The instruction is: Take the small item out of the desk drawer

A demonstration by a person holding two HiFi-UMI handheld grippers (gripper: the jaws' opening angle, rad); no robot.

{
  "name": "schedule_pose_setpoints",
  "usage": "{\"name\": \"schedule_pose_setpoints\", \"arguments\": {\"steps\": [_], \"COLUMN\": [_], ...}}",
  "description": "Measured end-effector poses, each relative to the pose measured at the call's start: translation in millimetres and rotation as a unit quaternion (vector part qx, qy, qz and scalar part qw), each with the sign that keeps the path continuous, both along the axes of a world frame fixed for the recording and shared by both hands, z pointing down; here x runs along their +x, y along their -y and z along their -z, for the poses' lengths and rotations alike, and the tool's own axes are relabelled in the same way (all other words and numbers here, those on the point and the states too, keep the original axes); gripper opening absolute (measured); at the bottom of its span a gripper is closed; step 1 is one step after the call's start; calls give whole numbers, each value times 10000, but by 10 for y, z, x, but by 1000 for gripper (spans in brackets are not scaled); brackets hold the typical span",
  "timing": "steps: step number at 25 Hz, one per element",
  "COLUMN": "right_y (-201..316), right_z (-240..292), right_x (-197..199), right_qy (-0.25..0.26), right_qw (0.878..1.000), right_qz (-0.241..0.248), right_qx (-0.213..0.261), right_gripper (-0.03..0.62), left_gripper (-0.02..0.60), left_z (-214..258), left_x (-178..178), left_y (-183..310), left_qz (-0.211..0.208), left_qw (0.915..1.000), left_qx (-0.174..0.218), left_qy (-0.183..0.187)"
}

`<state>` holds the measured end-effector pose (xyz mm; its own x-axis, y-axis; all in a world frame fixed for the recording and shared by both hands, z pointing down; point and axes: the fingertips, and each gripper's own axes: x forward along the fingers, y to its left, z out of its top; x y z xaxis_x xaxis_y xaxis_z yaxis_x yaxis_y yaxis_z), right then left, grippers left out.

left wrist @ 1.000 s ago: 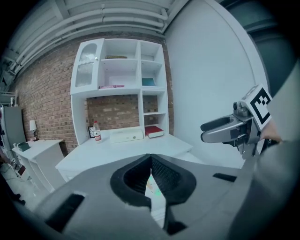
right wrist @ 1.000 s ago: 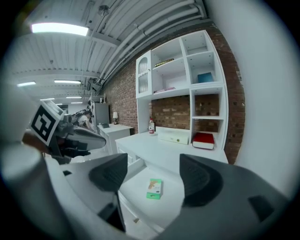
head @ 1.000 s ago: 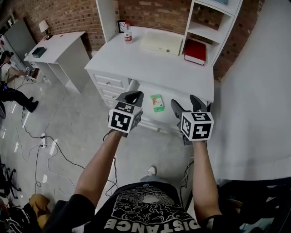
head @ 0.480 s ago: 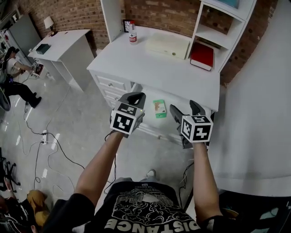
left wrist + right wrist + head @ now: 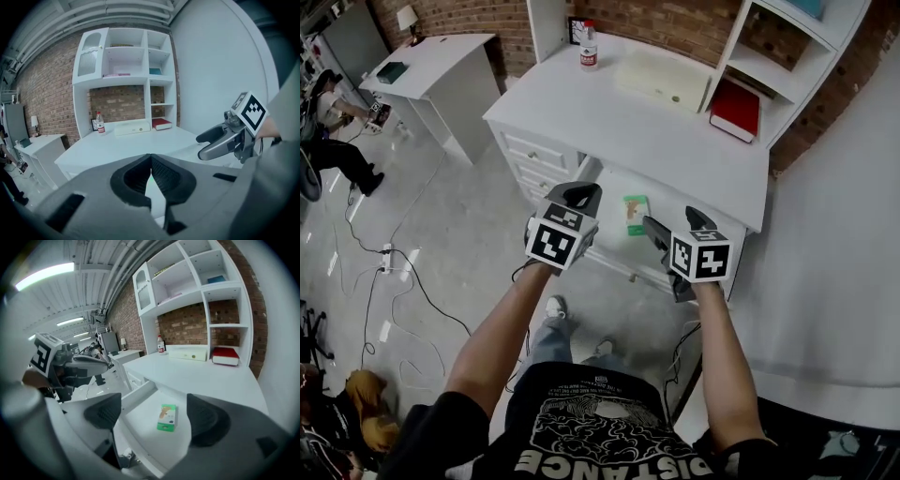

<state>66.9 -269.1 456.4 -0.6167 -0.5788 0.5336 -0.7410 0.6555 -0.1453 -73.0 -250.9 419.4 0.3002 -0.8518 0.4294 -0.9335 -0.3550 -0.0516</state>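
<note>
Drawer beneath opening, empty right hand-held gripper

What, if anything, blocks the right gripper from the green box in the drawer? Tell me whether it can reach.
Probably yes. The drawer stands open, the green box lies bare on its floor, and the right gripper, jaws opening with nothing between them, hovers above its front.

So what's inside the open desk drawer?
One small green box lies flat on the drawer floor; nothing else shows. The drawer's back part, under the desktop, is covered.
</note>
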Motion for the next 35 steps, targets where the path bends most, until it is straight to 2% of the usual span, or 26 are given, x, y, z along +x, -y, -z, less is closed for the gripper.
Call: {"name": "schedule_pose_setpoints", "arguments": {"steps": [3, 11, 18, 24, 35], "right_y": [100, 419, 671, 820, 1049], "right_z": [-196, -823, -1316, -1637, -2187], "right_x": [-153, -445, -569, -655, -702], "right_qy": [-76, -749, -1123, -1361, -1826], "right_qw": [9996, 9935, 9831, 9758, 9608], "right_qz": [57, 57, -256, -361, -634], "right_qx": [-282, -850, -1422, -1675, -1990], "right_gripper": [442, 443, 445, 456, 454], "left_gripper": [8, 8, 8, 8, 8], "left_z": [-154, -580, -851, -1129, -1451], "left_x": [-109, -361, -440, -446, -571], "left_y": [103, 416, 815, 1045, 1284], "left_qz": [-46, -355, -805, -1098, -1584], "left_qw": [9999, 9980, 9939, 9888, 9794], "left_qx": [-96, -439, -649, -831, -1114], "left_qy": [52, -278, -380, -571, -566]}}
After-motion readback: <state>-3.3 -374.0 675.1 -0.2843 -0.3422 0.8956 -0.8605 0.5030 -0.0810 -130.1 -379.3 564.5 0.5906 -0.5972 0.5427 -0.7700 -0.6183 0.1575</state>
